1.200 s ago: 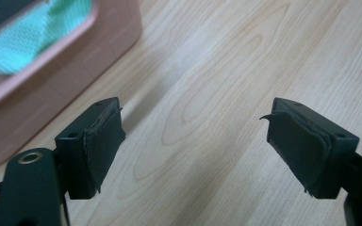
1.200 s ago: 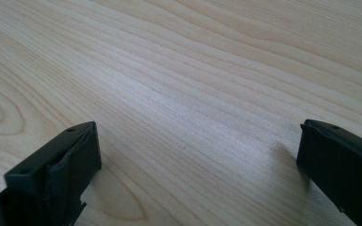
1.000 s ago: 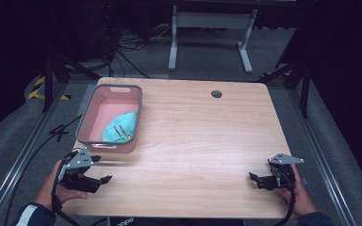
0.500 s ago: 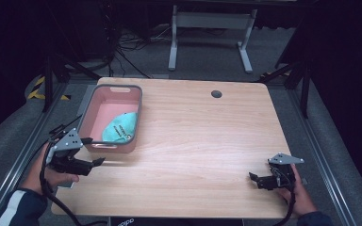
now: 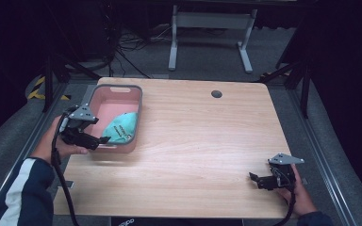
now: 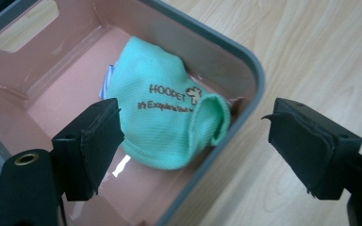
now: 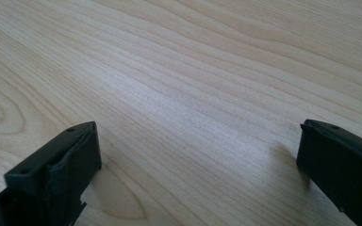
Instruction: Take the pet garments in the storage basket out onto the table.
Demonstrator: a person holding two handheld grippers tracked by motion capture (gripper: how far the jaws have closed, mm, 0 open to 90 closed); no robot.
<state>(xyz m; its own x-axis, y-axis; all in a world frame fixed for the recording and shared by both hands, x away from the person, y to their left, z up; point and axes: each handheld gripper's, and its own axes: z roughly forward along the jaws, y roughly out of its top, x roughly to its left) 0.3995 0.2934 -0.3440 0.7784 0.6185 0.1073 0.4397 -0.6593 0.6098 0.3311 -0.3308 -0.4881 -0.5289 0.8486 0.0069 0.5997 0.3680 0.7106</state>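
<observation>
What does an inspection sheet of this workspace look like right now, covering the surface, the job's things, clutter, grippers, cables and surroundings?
Surface: light wooden table, a round hole near the far edge.
Job's things: pink bin with a grey rim at the table's left side; a mint green cloth with printed lettering lies inside.
Clutter: nothing seen.
Grippers: left gripper open, raised at the bin's near corner, holding nothing; right gripper open above bare wood, holding nothing.
Cables: a black cable trails from the left gripper.
Surroundings: grey floor, a metal stand beyond the table.

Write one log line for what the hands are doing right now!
left gripper: open, above pink bin edge, aimed at green cloth | right gripper: open, empty, low over table
</observation>
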